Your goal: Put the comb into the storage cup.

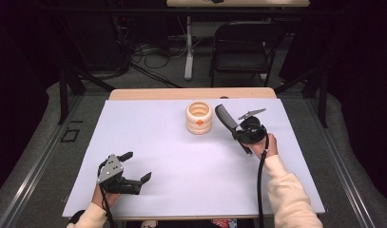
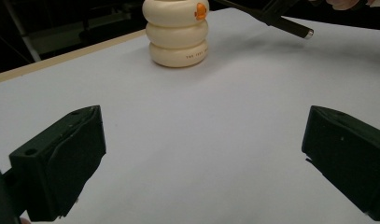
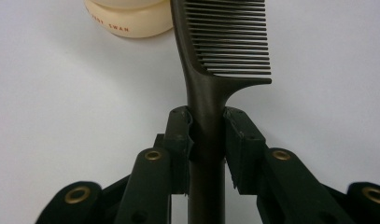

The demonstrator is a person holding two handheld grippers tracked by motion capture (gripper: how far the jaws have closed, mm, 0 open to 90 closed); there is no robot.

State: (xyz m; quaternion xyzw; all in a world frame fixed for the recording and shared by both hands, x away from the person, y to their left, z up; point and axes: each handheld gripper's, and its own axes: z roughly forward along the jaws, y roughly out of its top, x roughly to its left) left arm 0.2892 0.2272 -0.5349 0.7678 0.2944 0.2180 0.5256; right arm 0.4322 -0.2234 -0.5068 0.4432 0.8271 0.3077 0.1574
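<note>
A cream ribbed cup (image 1: 199,118) with an orange dot stands at the far middle of the white table (image 1: 181,156); it also appears in the left gripper view as the cup (image 2: 177,32) and at the top of the right gripper view as the cup (image 3: 127,21). My right gripper (image 1: 239,132) is shut on the handle of a black comb (image 1: 229,123), held just right of the cup with its toothed end toward the far side. Up close, the comb (image 3: 211,93) sits clamped between both pads. My left gripper (image 1: 136,166) rests open near the front left, nothing between its fingers (image 2: 61,163).
A black folding chair (image 1: 243,47) and a table leg with cables stand on the floor beyond the table's far edge. A wooden strip (image 1: 191,93) runs along that far edge.
</note>
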